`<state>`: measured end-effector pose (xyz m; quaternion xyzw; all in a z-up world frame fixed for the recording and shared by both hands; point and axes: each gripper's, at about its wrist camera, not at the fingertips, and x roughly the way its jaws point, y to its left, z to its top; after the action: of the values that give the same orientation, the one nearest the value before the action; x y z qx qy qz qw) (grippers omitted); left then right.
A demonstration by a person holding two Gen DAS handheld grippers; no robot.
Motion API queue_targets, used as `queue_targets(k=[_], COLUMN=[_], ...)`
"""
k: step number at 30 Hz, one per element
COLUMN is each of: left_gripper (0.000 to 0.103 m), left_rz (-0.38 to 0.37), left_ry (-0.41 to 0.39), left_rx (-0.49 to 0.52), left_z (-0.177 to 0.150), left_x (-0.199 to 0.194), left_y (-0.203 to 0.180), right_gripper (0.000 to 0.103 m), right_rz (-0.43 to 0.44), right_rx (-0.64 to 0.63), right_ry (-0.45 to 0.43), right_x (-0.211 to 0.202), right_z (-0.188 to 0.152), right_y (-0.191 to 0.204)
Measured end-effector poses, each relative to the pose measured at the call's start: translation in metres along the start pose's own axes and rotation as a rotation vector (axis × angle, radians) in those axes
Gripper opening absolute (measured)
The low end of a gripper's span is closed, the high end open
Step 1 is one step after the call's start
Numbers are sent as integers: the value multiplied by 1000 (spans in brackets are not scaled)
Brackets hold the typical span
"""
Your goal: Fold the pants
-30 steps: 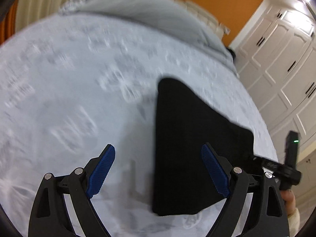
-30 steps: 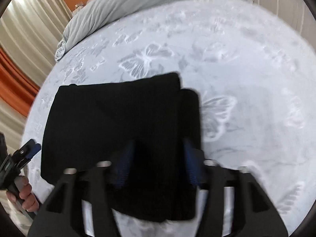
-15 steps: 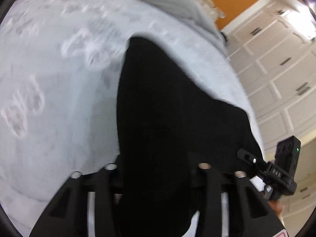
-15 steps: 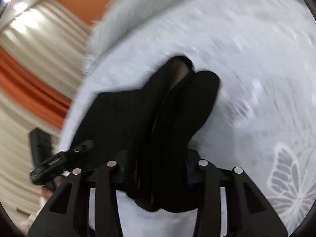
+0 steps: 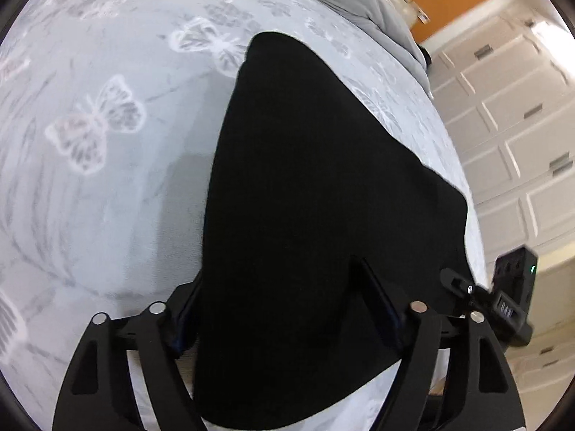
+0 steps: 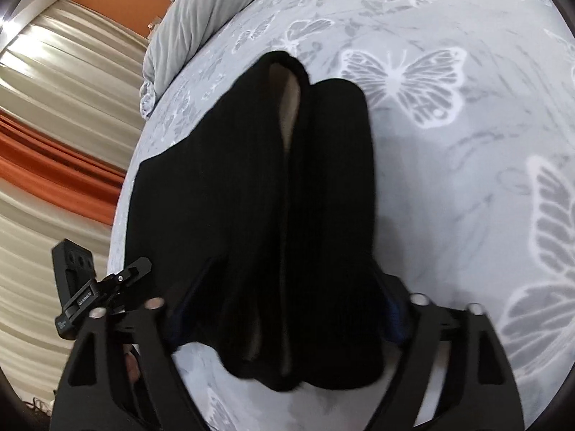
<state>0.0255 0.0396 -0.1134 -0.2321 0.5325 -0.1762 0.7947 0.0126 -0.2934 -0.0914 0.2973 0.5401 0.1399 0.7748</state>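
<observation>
One folded black pants (image 5: 316, 215) | one bedspread (image 5: 107, 179) | two claws, spread

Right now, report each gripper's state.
Left gripper: open, jaws just opened, pants between them.
Right gripper: open, jaws just opened, pants between them.

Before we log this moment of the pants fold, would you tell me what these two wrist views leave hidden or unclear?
- Left wrist view: the black pants cover the left gripper fingertips; contact between pads and cloth cannot be told.
- Right wrist view: the right gripper pads are largely buried in the folded cloth.
- Both views: the pants' near hem runs behind the gripper frames.
- Right wrist view: the hand is mostly hidden.
</observation>
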Motion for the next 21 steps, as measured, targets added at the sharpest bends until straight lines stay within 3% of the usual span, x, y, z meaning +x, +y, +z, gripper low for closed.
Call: queue_targets(k=[2, 6, 13, 15, 16, 18, 21], left_gripper=[85, 87, 91, 90, 87, 82, 71], left_rz=[-25, 37, 160, 178, 181, 182, 179], left_ry=[-22, -51, -125, -140, -142, -148, -142], left_rx=[-33, 73, 160, 172, 177, 196, 202], left_z=[-2, -11, -15, -15, -16, -17, -14], left_x=[1, 6, 13, 14, 14, 11, 7], left_y=[4, -9, -29, -32, -33, -34, -36], right_gripper=[98, 98, 98, 84, 82, 65, 61], right_rz=[-59, -149, -119, -134, -131, -101, -94], right_rx=[-52, -132, -98, -78, -78, -59, -52], right_ry=[0, -49, -76, -107, -115, -120, -120], right_x=[2, 6, -4, -8, -9, -11, -12], right_z=[-9, -16, -22, -27, -30, -30, -30], right_y=[9, 22, 12, 13, 13, 12, 12])
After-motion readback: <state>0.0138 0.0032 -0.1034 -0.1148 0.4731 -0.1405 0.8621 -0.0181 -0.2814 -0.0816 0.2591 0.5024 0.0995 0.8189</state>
